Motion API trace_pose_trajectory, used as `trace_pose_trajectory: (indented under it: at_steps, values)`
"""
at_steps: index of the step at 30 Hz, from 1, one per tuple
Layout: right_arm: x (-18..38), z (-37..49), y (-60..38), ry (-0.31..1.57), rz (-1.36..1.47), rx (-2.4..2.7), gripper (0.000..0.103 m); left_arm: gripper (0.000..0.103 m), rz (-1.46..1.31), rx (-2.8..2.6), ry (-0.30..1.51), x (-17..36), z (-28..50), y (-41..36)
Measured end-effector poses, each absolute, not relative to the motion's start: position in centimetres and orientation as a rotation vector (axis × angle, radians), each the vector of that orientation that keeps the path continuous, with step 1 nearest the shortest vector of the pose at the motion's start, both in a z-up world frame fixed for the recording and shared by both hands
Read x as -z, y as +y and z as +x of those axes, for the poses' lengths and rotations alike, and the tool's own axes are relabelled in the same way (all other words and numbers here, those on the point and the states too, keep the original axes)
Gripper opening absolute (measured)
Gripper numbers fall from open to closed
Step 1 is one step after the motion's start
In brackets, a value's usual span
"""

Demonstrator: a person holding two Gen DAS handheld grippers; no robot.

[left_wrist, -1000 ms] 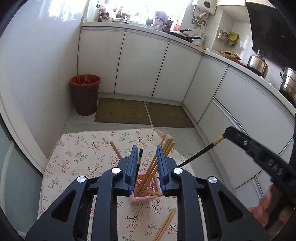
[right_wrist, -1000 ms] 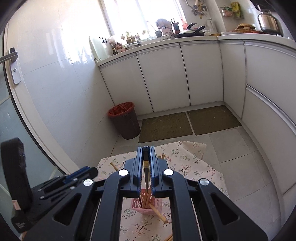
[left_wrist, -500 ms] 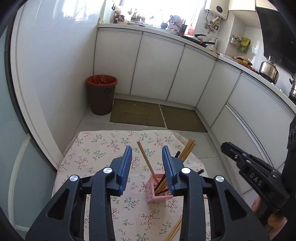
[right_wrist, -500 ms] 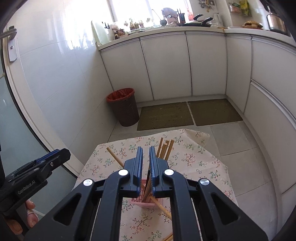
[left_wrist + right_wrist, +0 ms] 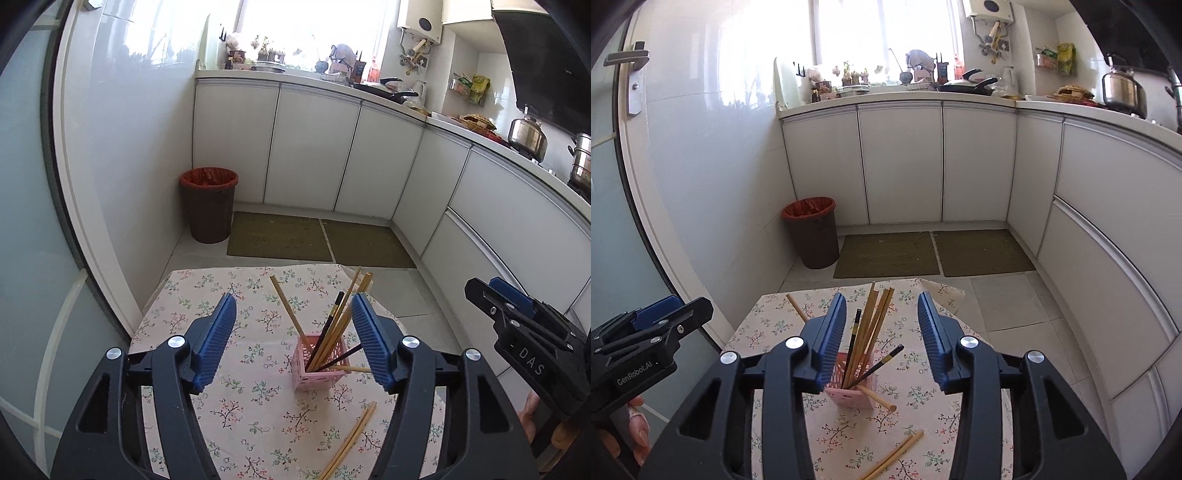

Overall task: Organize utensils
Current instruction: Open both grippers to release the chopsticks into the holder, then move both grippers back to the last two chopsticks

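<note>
A pink slotted basket [image 5: 319, 365] [image 5: 849, 395] stands on the floral tablecloth [image 5: 240, 406]. It holds several wooden chopsticks [image 5: 343, 317] and two black chopsticks [image 5: 855, 332], all leaning. A loose wooden pair [image 5: 351, 439] [image 5: 894, 456] lies on the cloth nearer to me. My left gripper [image 5: 294, 306] hovers above and behind the basket, jaws opening, with nothing between the pads. My right gripper [image 5: 882, 301] is also back from the basket, jaws opening and empty. Each gripper shows at the edge of the other's view: the right gripper [image 5: 517, 325] and the left gripper [image 5: 653, 332].
The small table's far edge [image 5: 849, 291] drops to a tiled floor with two brown mats [image 5: 280, 240]. A dark bin with a red liner [image 5: 208, 206] stands by the wall. White cabinets [image 5: 901, 162] curve round the back and right. A glass door [image 5: 613, 221] is on the left.
Both grippers were shut on black chopsticks over the basket. They have let go, opened wide and drawn back. The two black chopsticks now stand in the basket.
</note>
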State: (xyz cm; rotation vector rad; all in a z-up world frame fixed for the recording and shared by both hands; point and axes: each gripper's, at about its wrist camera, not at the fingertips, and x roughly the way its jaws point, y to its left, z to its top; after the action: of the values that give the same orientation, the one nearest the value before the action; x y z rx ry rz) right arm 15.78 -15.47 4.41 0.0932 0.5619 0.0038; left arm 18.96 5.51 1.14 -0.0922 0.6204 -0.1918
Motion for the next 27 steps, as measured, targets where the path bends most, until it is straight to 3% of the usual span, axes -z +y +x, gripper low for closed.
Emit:
trace_pose_trajectory:
  at_steps: [5,22,27]
  values:
    - [-4.3,13.3,-15.6,0.540,0.078,0.035,0.066,0.081,-0.080,0.185,0.601,-1.3,16.9,4.8]
    - [-2.3,7.6,-19.0,0.520,0.207,0.149,0.095,0.096,-0.049,0.194,0.609,0.1,13.0,3.7]
    - [0.1,5.9,-20.9,0.561,0.262,0.171,0.096,0.096,-0.024,0.222,0.666,1.6,12.6,2.5]
